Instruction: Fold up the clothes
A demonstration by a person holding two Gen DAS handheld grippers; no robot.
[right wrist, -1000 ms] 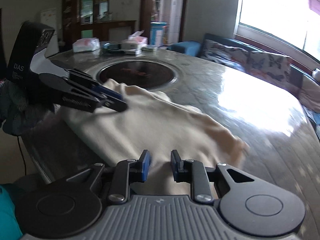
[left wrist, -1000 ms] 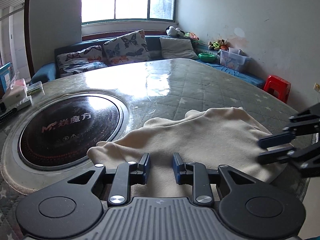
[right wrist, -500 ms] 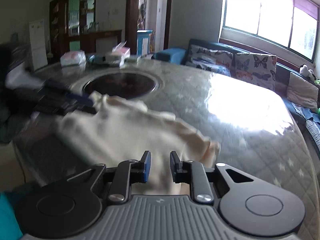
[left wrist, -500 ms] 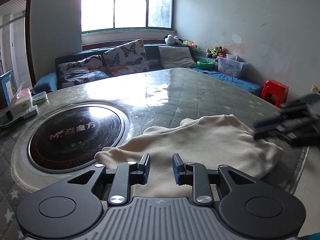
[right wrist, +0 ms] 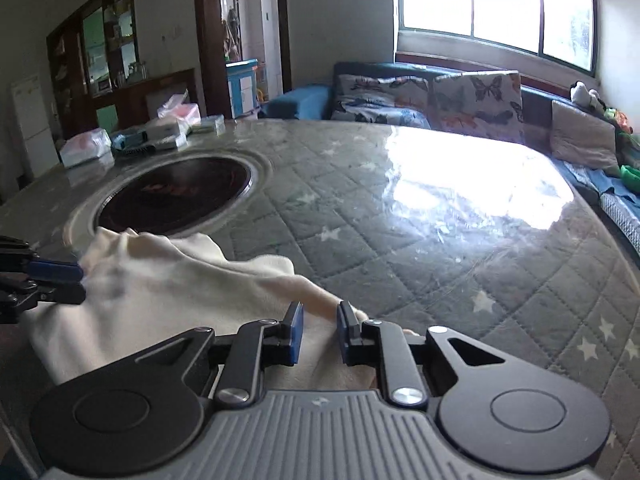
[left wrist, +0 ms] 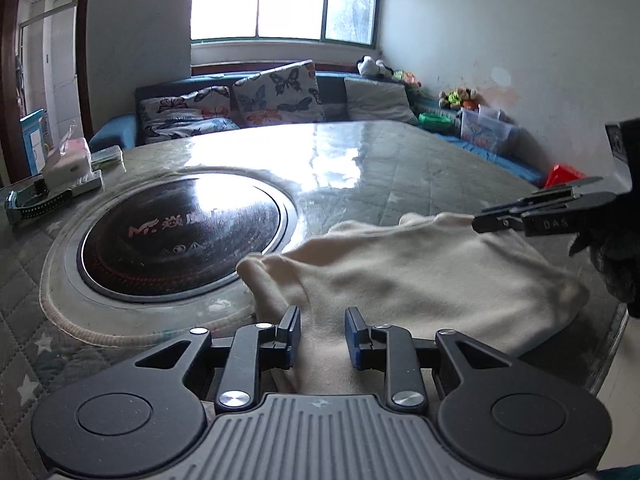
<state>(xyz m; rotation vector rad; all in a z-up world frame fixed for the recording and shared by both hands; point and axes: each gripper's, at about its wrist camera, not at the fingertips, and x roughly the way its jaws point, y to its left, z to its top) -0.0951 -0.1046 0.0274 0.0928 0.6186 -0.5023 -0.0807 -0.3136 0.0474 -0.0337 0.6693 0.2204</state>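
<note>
A cream garment lies rumpled near the front edge of the round table, next to the black round hob; it also shows in the right wrist view. My left gripper is open over the garment's near left part, with cloth between the spread fingers. My right gripper is open over the garment's right end. In the left wrist view the right gripper reaches in above the garment's far right corner. In the right wrist view the left gripper shows at the garment's left side.
A black round hob is set into the table left of the garment. Boxes and tissue packs sit on the table's far left. A sofa with butterfly cushions stands behind. A red stool stands off the table's right.
Both grippers have shifted over the garment and stayed open. In the left wrist view the right gripper has moved up to the garment's far right corner. The garment looks more bunched.
</note>
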